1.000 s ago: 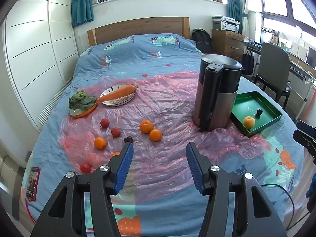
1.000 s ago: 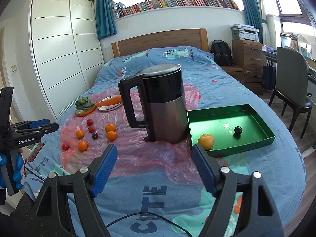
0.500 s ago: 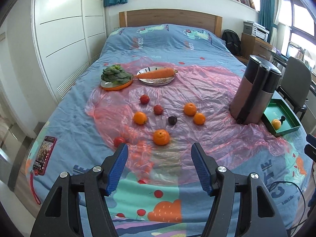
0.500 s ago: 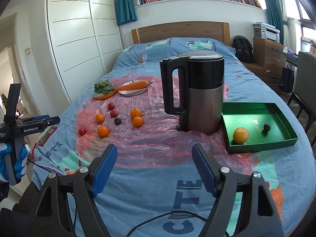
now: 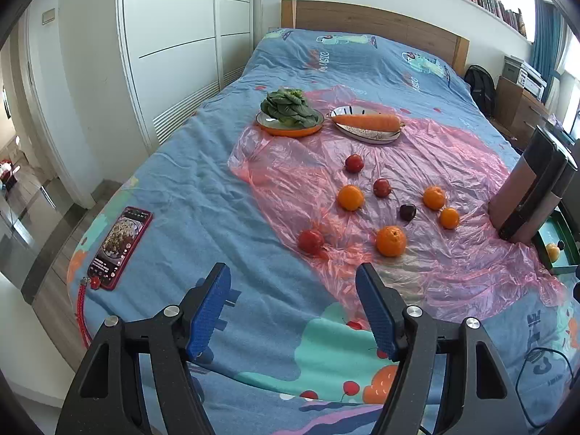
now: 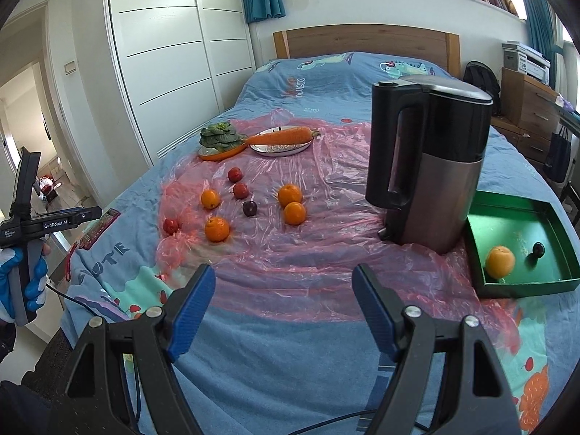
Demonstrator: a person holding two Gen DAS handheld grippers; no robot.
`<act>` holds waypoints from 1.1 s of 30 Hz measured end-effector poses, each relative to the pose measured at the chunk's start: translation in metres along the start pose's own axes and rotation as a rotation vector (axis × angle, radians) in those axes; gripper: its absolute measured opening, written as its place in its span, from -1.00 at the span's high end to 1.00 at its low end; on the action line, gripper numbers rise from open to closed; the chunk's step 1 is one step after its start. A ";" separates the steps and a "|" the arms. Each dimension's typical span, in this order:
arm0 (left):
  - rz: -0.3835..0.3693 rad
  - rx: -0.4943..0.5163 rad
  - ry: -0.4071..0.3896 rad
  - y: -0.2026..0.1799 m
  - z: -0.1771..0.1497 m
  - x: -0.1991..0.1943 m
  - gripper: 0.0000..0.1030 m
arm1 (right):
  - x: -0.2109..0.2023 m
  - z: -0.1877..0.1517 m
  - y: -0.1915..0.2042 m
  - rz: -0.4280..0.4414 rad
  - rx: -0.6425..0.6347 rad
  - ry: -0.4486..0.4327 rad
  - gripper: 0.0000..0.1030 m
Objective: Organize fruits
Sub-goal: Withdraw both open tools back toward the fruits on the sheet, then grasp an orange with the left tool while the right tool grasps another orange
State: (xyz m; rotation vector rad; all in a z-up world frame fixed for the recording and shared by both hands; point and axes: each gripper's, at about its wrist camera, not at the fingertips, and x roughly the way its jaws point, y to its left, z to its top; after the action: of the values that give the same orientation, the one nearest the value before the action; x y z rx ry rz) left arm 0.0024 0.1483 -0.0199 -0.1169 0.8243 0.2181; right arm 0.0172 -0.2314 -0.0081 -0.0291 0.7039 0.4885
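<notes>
I hold both tools above the near edge of the blue patterned bed (image 5: 203, 188), and neither carries anything: the left gripper (image 5: 293, 308) has its jaws spread wide, and so does the right gripper (image 6: 282, 306). The loose fruit lies on the crinkled pink plastic sheet (image 5: 453, 166), from 12 to 1 o'clock of my left tool: the nearest large orange (image 5: 390, 241) at 1 o'clock, a red round fruit (image 5: 310, 241) just to the left of it at 12, a dark plum (image 5: 407, 212) beyond. From the right view the shallow green tray (image 6: 522, 288) sits at 2 o'clock, past the black and steel electric kettle (image 6: 431, 166), and already holds one orange fruit (image 6: 500, 261) and one dark plum (image 6: 538, 249). I judge the step in hand to be the reach for the next fruit, probably the nearest orange. To do it well I should come down from above with the jaws straddling its widest part, keep the tips off the sheet so it does not bunch and roll the neighbours, and close gently. The orange is nearly round, with no long axis to line up on; I cannot tell which way its stem end faces. The carry must swing round the kettle.
</notes>
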 end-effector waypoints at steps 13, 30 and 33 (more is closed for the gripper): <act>-0.021 0.009 0.102 -0.009 0.008 0.082 -0.28 | 0.094 0.026 0.019 0.039 -0.073 0.099 -1.00; -0.159 0.054 0.157 -0.104 0.029 0.156 -0.28 | 0.235 0.061 -0.012 0.014 -0.092 0.164 -0.40; -0.156 0.056 0.172 -0.111 0.026 0.167 -0.28 | 0.254 0.061 -0.016 0.013 -0.100 0.185 -0.02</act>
State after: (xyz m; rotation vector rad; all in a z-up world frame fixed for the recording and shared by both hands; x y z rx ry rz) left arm 0.1574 0.0700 -0.1232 -0.1484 0.9870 0.0381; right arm 0.2277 -0.1271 -0.1230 -0.1654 0.8606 0.5381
